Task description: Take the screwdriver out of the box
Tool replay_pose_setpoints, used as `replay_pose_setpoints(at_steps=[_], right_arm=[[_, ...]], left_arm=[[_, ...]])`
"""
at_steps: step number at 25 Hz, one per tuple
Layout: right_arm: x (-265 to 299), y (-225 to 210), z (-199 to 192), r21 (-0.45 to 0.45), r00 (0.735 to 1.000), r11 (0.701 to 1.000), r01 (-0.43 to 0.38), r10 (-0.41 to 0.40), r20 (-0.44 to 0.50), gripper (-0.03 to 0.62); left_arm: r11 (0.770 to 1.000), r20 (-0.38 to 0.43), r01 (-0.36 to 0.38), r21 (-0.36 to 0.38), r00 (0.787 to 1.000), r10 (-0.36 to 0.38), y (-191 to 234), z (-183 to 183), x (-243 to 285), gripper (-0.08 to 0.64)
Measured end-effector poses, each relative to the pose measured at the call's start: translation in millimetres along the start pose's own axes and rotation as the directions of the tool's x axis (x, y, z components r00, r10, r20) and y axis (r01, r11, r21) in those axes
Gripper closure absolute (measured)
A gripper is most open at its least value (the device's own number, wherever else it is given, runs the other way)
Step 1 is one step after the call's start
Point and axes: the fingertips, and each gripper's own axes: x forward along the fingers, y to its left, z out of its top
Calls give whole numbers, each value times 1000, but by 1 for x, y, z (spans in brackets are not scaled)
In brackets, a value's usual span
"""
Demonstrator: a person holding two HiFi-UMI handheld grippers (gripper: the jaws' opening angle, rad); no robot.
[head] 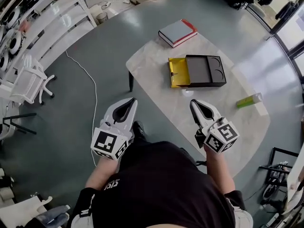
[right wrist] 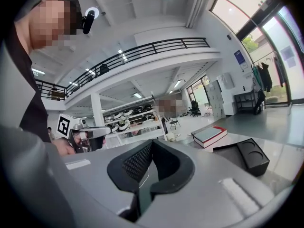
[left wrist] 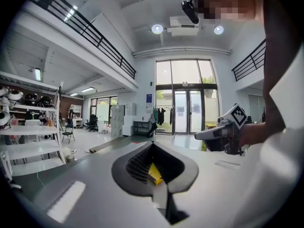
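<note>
An open black box (head: 204,70) lies on the pale table (head: 156,80), with a yellow part (head: 177,72) at its left side. No screwdriver can be made out in any view. My left gripper (head: 130,102) is shut and empty, short of the table's near left edge. Level with it, my right gripper (head: 194,103) is shut and empty over the table's near part, close to the box. A bit of the yellow part (left wrist: 154,175) shows through the left gripper (left wrist: 153,144). The right gripper (right wrist: 153,142) has the black box (right wrist: 247,158) ahead on its right.
A grey and red book (head: 177,32) lies at the table's far end, a green object (head: 249,100) at its right, and a small clear thing (head: 187,93) just in front of the box. White shelving (head: 52,18) and a white chair (head: 28,82) stand at the left.
</note>
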Motion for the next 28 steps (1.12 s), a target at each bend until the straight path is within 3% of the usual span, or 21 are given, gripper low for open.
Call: replay_pose_setpoints(at_steps=[7, 15, 24, 26, 28], right_arm=[[86, 4, 16, 11, 996, 996, 85, -85, 17, 577], [154, 9, 20, 25, 987, 987, 158, -159, 2, 577], [160, -42, 14, 79, 966, 963, 257, -256, -13, 577], [155, -62, 16, 95, 959, 954, 283, -283, -6, 577], [149, -83, 17, 123, 951, 944, 306, -309, 3, 577]], left_arm=[[997, 15, 78, 30, 997, -78, 94, 14, 32, 558], [982, -15, 188, 33, 982, -188, 154, 8, 65, 558], [951, -55, 309, 28, 950, -307, 149, -2, 143, 558], [935, -84, 348, 72, 936, -342, 137, -2, 168, 558], [905, -131, 393, 162, 918, -375, 120, -4, 192, 558]])
